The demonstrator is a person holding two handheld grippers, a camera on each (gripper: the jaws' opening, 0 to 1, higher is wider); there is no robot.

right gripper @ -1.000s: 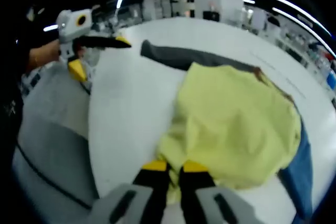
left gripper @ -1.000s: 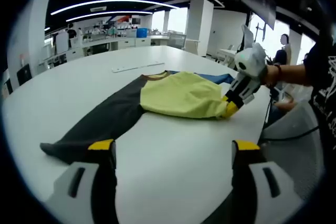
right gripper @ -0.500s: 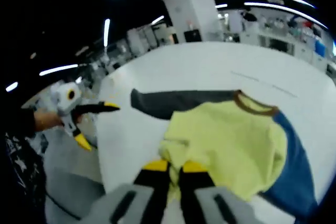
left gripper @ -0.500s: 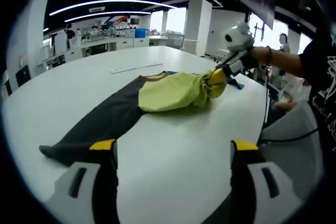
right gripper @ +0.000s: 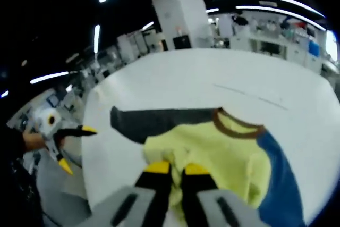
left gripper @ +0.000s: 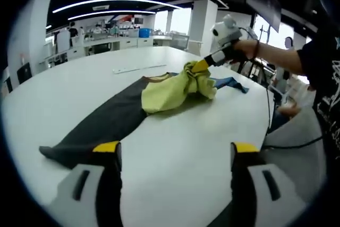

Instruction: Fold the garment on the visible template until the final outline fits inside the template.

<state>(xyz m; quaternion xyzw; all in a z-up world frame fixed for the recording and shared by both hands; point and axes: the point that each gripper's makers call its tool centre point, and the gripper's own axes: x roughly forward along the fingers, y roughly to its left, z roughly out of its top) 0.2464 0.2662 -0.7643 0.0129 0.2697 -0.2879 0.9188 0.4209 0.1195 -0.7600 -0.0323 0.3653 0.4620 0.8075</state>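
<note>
Right tool [right gripper: 170,169] clamps the yellow shirt [right gripper: 212,150] hem, lifted off the counter [left gripper: 175,147]; left tool [left gripper: 172,150] jaws apart at 6 o'clock.

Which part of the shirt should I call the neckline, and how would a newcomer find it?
On the white oval table, find the yellow shirt with one dark grey sleeve and one blue sleeve. Its brown ribbed collar curves between them, the only brown band.

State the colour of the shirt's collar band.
Brown, a ribbed neckline band on the yellow shirt, clearest in the right gripper view.
</note>
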